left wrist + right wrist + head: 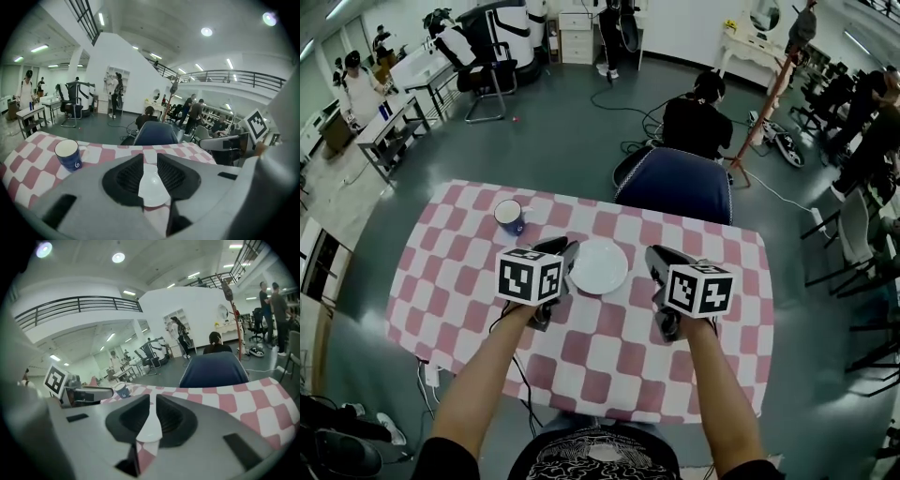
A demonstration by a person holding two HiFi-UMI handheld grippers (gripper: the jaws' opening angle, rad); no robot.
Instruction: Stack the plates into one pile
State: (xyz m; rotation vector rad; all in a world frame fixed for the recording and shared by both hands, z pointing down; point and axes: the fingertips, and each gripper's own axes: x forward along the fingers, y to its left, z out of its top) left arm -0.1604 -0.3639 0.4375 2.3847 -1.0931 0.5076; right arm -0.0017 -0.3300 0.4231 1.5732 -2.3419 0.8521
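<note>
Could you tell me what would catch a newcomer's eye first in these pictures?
A pink-and-white checked table fills the head view, with a white plate at its middle. The left gripper and right gripper flank the plate, both empty. A blue cup stands farther left.

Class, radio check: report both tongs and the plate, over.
Left tongs, right tongs: apart, empty. White plate on table between them. Blue cup off left, nothing blocking.

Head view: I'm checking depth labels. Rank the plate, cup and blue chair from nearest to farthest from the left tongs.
1. Plate, just right of the left tongs.
2. Cup, ahead and to the left on the table.
3. Chair, beyond the table's far edge.
</note>
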